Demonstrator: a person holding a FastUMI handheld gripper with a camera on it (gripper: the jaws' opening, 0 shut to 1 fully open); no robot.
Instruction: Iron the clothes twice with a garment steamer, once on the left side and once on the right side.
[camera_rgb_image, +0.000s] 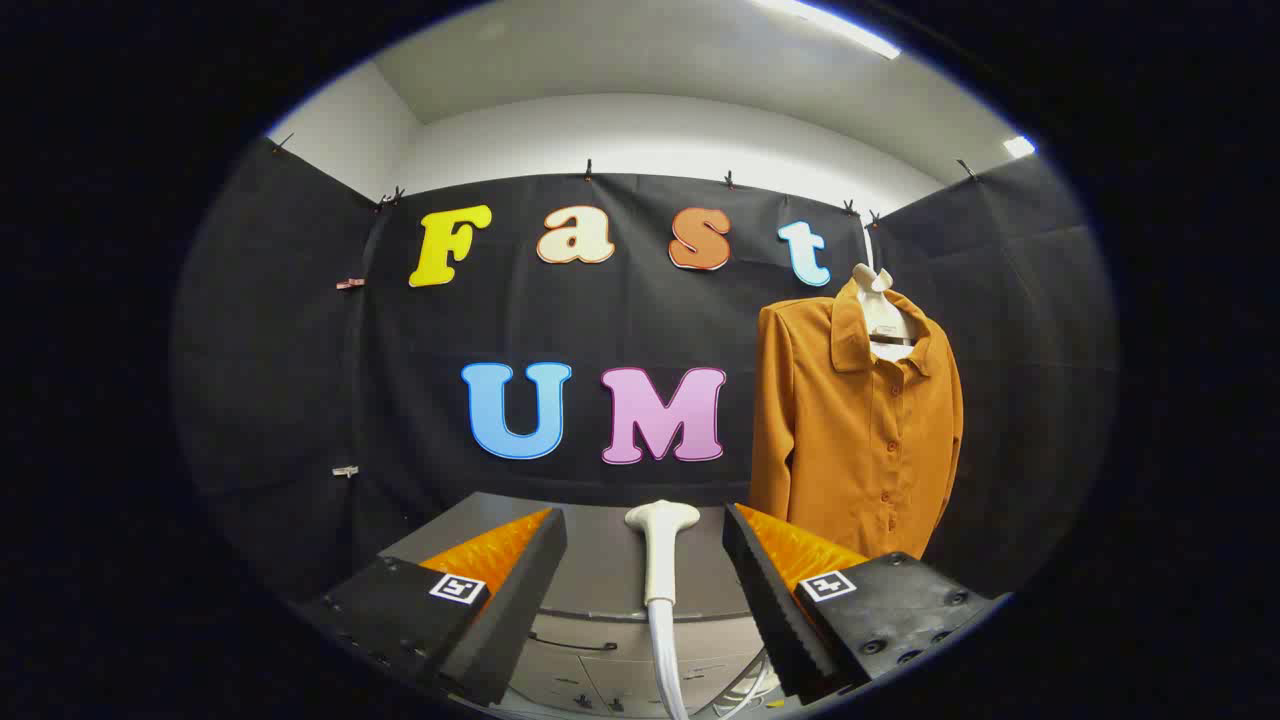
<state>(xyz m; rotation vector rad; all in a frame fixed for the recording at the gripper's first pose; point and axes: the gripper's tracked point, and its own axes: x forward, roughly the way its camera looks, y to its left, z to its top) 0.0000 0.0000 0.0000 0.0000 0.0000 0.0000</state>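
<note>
A white garment steamer head (661, 553) with its hose running down stands upright just ahead of my gripper (645, 535), in the gap between the two fingers and touching neither. My gripper is open. An orange-brown buttoned shirt (853, 430) hangs on a white hanger (880, 300) against the booth's black wall, beyond the right finger and to the right of the steamer.
A grey cabinet top (600, 560) lies under the steamer, with drawers and dark handles (572, 645) on its front below. Black cloth walls close the booth at the back and on both sides. White cables (745, 695) hang near the right finger.
</note>
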